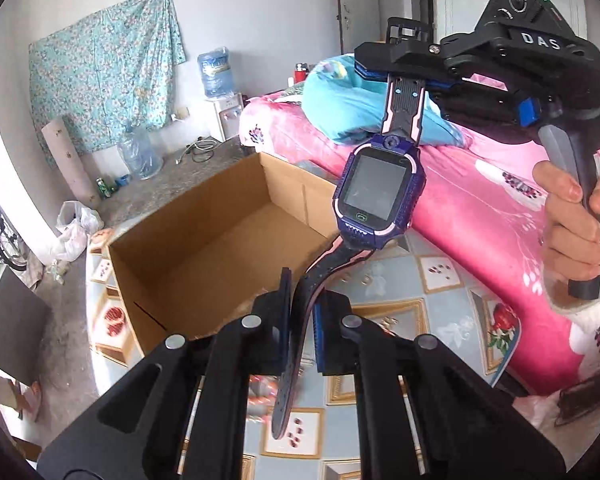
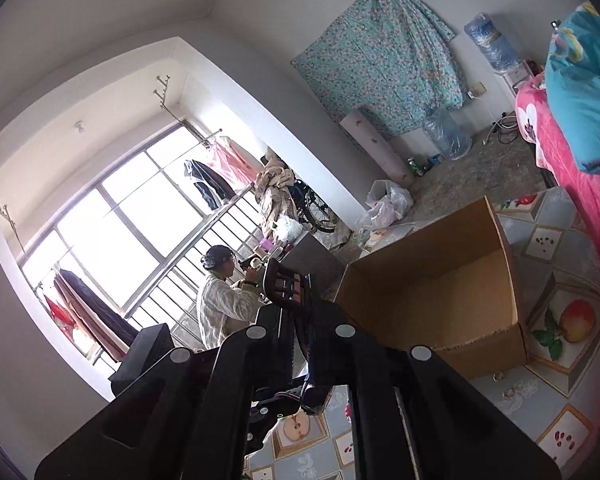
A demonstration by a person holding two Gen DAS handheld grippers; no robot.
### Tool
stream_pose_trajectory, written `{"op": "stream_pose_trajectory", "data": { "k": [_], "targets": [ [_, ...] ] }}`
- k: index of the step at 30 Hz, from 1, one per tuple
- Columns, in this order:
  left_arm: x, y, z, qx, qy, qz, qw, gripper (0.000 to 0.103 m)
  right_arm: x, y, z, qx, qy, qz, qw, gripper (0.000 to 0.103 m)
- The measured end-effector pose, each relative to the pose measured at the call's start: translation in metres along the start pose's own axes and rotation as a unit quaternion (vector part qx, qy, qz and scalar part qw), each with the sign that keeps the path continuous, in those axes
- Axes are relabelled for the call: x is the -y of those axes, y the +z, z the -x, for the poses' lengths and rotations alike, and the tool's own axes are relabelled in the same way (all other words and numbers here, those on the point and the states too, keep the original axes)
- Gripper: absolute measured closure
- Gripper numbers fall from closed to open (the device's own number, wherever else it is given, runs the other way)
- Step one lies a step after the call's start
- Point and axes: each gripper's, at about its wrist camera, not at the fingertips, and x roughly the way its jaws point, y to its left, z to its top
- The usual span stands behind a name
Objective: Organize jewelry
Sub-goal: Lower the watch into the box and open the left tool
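Black jaws of the left claw (image 1: 302, 332) pinch the lower pink-and-black strap of a purple children's smartwatch with a dark square screen (image 1: 381, 192), the strap running down between the two pads. Above the watch face, the right claw (image 1: 396, 70) clamps the upper strap near its buckle, so the watch hangs stretched between the two tools; a hand (image 1: 576, 224) grips the right tool's grey handle. Beneath and just behind the watch stands an open brown cardboard box (image 1: 204, 240), resting on a surface covered in a fruit-patterned blue-grey cloth (image 1: 400, 308). Beyond the box on the right lies a bed with a bright pink floral blanket (image 1: 480, 208) and a turquoise bundle (image 1: 340, 108). In the right wrist view, the right claw's closed fingers hold the strap end (image 2: 288, 284) to the left of the box, with a large barred window (image 2: 132, 224) further left; a person in a pale top (image 2: 224, 304) stands there.
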Motion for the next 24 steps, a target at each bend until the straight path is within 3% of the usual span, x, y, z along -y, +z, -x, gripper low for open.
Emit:
{"op": "stream_pose_trajectory", "data": {
  "k": [3,7,12,15,18,20,23,24],
  "targets": [
    [-0.038,0.027,-0.021,-0.030,0.013,-0.005,0.9994,0.097,-0.003,0.028,-0.044,-0.029,-0.005,0.017,0.999,0.097],
    [-0.083,0.048,-0.074,-0.103,0.009,-0.011,0.9946,0.097,0.030,0.052,-0.104,-0.070,-0.041,-0.007,0.997,0.097],
    [-0.118,0.042,-0.156,-0.183,0.080,-0.054,0.9784,0.098,0.083,0.056,-0.182,-0.132,-0.133,0.002,0.982,0.097],
    [-0.127,0.037,-0.201,-0.236,0.110,-0.087,0.9615,0.098,0.112,0.047,-0.221,-0.186,-0.171,-0.001,0.968,0.097],
    [-0.128,0.030,-0.234,-0.290,0.134,-0.141,0.9369,0.098,0.143,0.033,-0.250,-0.251,-0.224,-0.016,0.941,0.097],
    [-0.117,0.020,-0.249,-0.313,0.168,-0.212,0.9104,0.098,0.160,0.022,-0.261,-0.279,-0.255,-0.022,0.926,0.097],
    [-0.105,0.007,-0.263,-0.335,0.169,-0.258,0.8902,0.098,0.183,0.009,-0.275,-0.321,-0.293,-0.034,0.900,0.096],
    [-0.101,0.001,-0.267,-0.344,0.179,-0.280,0.8784,0.098,0.191,0.005,-0.279,-0.336,-0.302,-0.045,0.891,0.096]
  ]
}}
